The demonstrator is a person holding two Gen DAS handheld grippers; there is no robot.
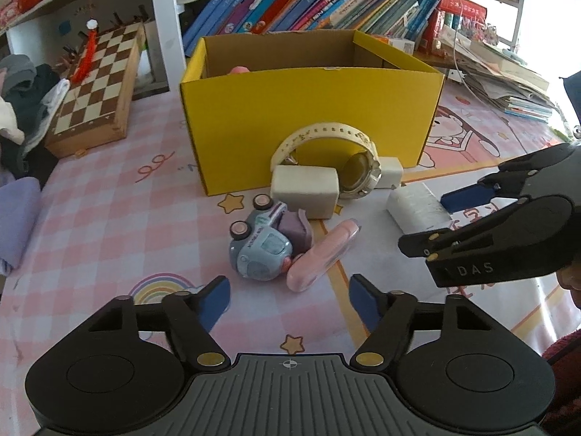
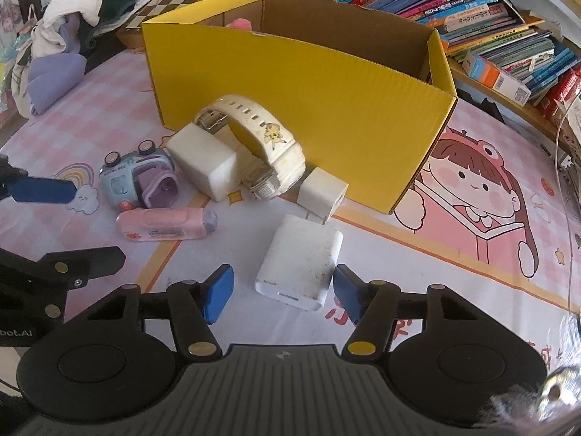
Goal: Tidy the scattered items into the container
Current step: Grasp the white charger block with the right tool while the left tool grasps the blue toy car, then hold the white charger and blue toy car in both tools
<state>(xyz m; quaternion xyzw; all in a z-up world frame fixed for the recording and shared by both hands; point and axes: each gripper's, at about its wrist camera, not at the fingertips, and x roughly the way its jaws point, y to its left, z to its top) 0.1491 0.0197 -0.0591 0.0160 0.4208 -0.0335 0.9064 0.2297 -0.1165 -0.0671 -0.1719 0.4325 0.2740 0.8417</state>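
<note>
Right claw (image 2: 282,293), jaws spread and released, flanks the near end of a flat white charger (image 2: 299,263) without clenching it; left claw (image 1: 289,301), likewise released and holding nothing, hovers just short of a toy car (image 1: 258,243) and a pink tube (image 1: 321,250) that touch each other. Behind these, a white block (image 1: 305,190), a white watch (image 1: 337,152) standing on edge and a small white plug (image 2: 321,194) lie against the front wall of the yellow box (image 1: 254,116), which holds 1 pink item (image 1: 239,69). All rest on the pink-checked desk (image 1: 109,218); books (image 1: 308,0) and a chessboard (image 1: 101,80) stand behind.
</note>
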